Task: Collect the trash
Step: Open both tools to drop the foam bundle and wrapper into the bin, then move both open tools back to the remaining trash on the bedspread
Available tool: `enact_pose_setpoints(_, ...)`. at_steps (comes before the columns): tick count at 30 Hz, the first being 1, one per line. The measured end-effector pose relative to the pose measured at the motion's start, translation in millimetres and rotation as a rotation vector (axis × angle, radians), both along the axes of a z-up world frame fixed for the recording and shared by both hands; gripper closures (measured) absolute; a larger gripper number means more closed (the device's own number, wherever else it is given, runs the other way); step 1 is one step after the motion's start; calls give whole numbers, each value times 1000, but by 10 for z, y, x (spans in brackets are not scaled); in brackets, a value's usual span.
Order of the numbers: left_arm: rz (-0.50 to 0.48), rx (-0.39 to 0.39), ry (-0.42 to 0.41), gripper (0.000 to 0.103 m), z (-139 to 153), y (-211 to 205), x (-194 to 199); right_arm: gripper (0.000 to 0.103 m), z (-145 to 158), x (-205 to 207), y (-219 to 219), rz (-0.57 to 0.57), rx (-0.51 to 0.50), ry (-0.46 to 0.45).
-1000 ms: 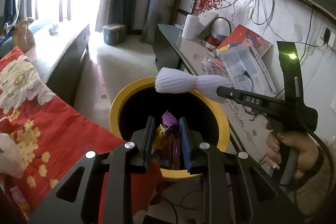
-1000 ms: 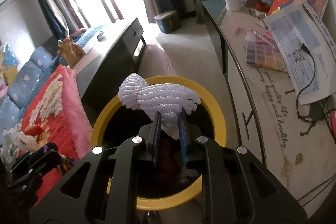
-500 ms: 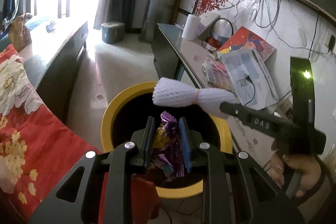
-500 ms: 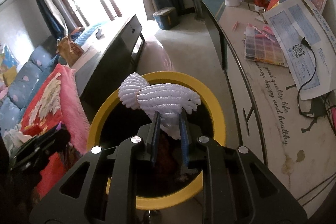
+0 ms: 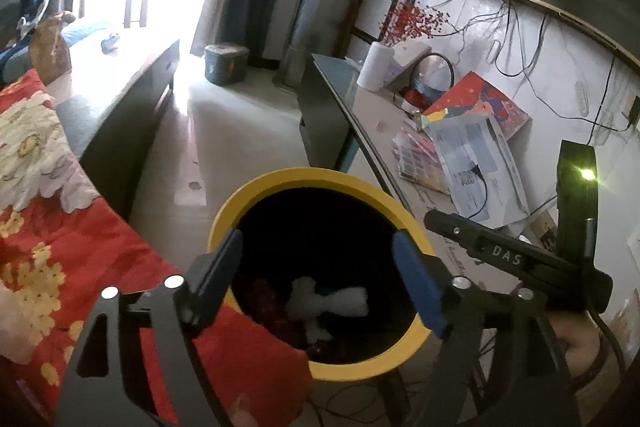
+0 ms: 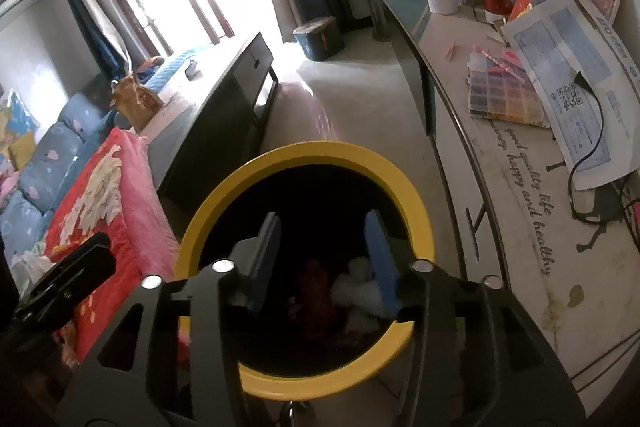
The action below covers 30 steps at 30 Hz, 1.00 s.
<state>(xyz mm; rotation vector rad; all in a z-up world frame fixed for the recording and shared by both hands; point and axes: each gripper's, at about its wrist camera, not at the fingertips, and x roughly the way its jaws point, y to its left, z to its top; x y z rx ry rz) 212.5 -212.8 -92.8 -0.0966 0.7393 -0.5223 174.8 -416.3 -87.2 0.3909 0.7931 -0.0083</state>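
Left wrist view: left tool (image 5: 316, 259) spread wide, empty, above yellow bin (image 5: 256, 193); white foam net (image 5: 328, 301) lies inside on dark wrappers. Right wrist view: right tool (image 6: 322, 247) also wide, empty, over bin (image 6: 420, 211); foam net (image 6: 354, 287) at bottom.

The yellow-rimmed trash bin (image 5: 320, 371) stood upright, its black interior open to view. Inside it, at the bottom, a white foam net sleeve (image 5: 332, 303) lay crumpled on its side. Just beside the sleeve, also in the bin, dark red wrappers (image 6: 318, 287) sat heaped and dim.
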Motion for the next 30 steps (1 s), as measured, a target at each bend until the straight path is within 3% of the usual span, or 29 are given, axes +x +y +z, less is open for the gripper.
enact_pose_setpoints(3, 26, 13, -20, 13, 50, 69, -67, 52, 50, -23, 28, 1, -8, -16)
enact_pose_setpoints(8, 77, 34, -43, 9, 133, 237, -159, 41, 174, -67, 119, 14, -28, -55)
enact_pose_setpoints(30, 272, 42, -165, 9, 595, 1012, -600, 33, 585, -266, 747, 144, -41, -151)
